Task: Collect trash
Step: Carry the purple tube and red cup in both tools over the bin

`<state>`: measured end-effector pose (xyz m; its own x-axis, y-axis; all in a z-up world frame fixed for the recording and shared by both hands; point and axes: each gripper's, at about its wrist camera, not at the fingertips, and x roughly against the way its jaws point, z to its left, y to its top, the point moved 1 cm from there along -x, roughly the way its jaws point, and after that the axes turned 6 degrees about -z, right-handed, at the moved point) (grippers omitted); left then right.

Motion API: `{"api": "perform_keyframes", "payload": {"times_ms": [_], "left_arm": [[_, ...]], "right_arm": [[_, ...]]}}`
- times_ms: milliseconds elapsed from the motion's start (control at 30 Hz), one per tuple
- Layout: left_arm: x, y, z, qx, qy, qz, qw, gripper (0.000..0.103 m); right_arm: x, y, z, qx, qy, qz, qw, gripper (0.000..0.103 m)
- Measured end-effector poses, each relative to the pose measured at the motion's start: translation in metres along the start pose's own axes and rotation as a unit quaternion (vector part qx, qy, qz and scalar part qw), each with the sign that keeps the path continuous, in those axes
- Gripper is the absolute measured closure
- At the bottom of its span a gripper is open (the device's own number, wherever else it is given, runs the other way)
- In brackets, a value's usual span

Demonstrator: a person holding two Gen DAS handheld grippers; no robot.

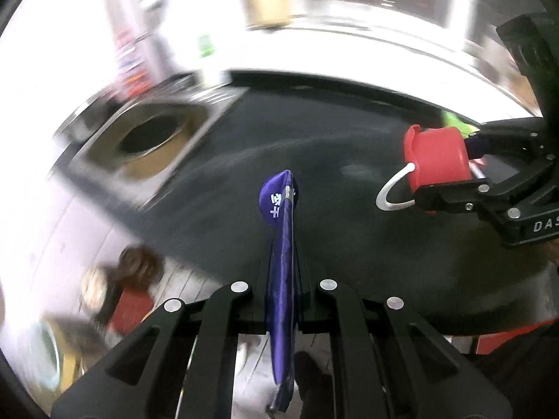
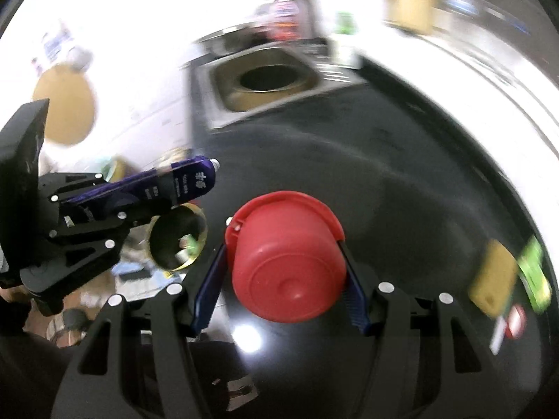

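Observation:
My left gripper [image 1: 281, 244] is shut on a flattened purple tube [image 1: 279, 206] with white lettering, which sticks out past the fingertips. In the right wrist view the same purple tube [image 2: 188, 181] shows at the left in the left gripper [image 2: 153, 206]. My right gripper [image 2: 284, 241] is shut on a small red plastic cup [image 2: 284, 258], bottom toward the camera. In the left wrist view the red cup [image 1: 436, 155] has a white loop handle [image 1: 393, 192] and sits in the right gripper [image 1: 443, 171]. Both are held above a dark countertop [image 1: 314, 146].
A steel sink with a round dark opening [image 1: 150, 136] is set into the counter at the far left; sink [image 2: 265, 80]. A yellow sponge [image 2: 492, 279] and a green packet [image 2: 534, 272] lie at the counter's right. A round gold-rimmed bin [image 2: 178, 241] sits below the counter's left edge.

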<state>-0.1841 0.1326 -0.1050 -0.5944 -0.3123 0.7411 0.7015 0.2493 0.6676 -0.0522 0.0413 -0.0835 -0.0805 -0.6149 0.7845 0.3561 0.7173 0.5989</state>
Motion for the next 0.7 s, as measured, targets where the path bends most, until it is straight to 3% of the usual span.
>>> {"api": "perform_keyframes", "payload": {"times_ms": [133,367,500,700], "left_arm": [[0.014,-0.039,0.059,0.064,0.06,0.02,0.9959,0.094],[0.029,-0.128,0.157,0.175,0.14,0.055,0.973,0.094],[0.018,-0.167,0.19,0.208,0.161,0.069,0.9623,0.094],[-0.021,-0.216,0.226,0.26,0.155,0.081,0.9497,0.094]], "right_arm": [[-0.044,0.025,0.071,0.062,0.064,0.019,0.996,0.043],[-0.125,0.046,0.189,0.142,0.151,0.062,0.976,0.043],[-0.18,0.052,0.243,0.168,0.179,0.089,0.965,0.043],[-0.269,0.051,0.285,0.178,0.182,0.132,0.958,0.043]]}}
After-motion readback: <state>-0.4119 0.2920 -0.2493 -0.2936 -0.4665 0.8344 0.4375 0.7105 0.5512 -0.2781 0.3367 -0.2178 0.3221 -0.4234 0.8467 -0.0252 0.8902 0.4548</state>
